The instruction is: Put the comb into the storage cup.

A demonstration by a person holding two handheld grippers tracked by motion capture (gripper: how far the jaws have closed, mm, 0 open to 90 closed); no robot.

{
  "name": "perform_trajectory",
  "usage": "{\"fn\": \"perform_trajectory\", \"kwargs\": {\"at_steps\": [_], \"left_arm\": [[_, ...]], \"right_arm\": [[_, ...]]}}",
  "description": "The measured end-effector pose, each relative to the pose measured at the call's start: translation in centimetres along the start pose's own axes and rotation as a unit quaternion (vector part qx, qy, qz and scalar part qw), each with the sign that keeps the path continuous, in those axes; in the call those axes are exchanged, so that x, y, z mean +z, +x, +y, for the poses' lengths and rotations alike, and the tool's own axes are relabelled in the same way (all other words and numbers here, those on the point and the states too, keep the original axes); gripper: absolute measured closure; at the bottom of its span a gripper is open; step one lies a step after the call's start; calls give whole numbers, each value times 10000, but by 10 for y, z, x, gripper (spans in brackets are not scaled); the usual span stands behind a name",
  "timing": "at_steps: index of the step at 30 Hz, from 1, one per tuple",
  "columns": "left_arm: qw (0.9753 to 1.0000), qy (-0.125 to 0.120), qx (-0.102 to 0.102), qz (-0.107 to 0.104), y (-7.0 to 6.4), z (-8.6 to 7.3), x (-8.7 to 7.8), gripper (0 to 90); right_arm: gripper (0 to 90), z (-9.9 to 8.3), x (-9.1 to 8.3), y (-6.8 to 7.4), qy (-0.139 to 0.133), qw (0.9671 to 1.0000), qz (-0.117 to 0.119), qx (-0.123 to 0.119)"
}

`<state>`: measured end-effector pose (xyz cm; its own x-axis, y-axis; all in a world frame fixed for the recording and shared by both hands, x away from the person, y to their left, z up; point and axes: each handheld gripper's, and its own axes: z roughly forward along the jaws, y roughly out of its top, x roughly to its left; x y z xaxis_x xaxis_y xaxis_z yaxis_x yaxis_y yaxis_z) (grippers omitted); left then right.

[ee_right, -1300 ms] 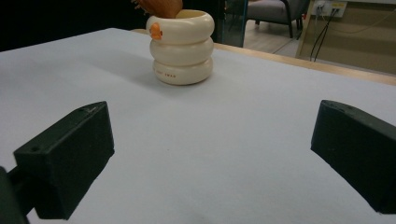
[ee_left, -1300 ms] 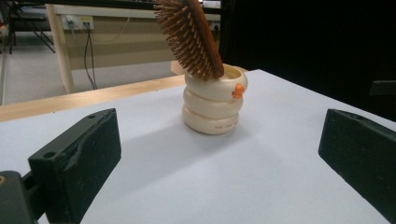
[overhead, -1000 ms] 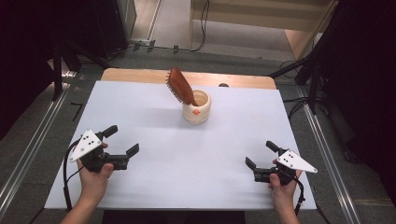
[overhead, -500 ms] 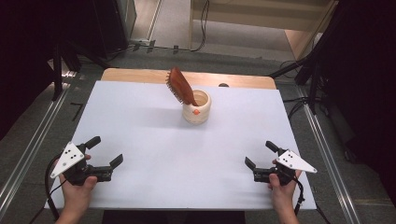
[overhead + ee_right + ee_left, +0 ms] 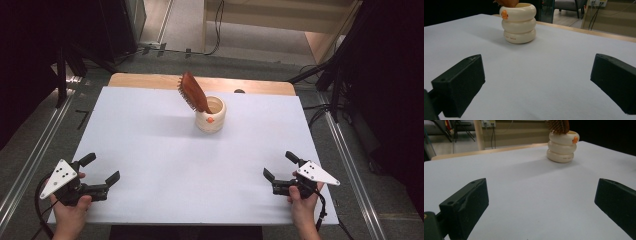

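Two grippers, left gripper (image 5: 103, 169) and right gripper (image 5: 281, 166), rest with jaws wide on the tabletop (image 5: 150, 135) (both far from the brush (image 5: 194, 93) in its cup (image 5: 210, 115)).

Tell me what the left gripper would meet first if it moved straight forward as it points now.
Probably nothing close: the left gripper, open, faces bare table. The cream cup stands right of its line, far off.

I count one cream, ribbed, ring-stacked ceramic cup (image 5: 210, 115) with a single small orange knob on its side. One reddish-brown wooden hairbrush (image 5: 193, 93) stands in it. One white-topped bench (image 5: 150, 150) carries them. I hold two black tongs: one left tongs (image 5: 101, 173), one right tongs (image 5: 280, 166), each with two jaws.
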<state>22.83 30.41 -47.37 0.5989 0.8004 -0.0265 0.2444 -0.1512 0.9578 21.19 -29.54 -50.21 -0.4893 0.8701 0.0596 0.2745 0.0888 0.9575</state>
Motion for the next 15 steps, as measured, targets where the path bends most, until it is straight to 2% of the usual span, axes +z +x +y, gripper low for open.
{"fn": "perform_trajectory", "kwargs": {"at_steps": [1, 4, 11, 15], "left_arm": [[10000, 40, 28, 28, 0, -2, 0, 0], [9999, 59, -108, 18, 3, -5, 2, 0], [9997, 48, -229, 22, 6, -10, 5, 0], [9997, 44, -229, 28, 6, -10, 5, 0]], "right_arm": [[0, -1, 0, -1, 8, 10000, -14, -9], [0, -3, 0, -3, 34, 10000, -35, 14], [0, -5, 3, -2, 91, 10000, -37, -8], [0, -6, 3, -3, 79, 10000, -40, 7]]}}
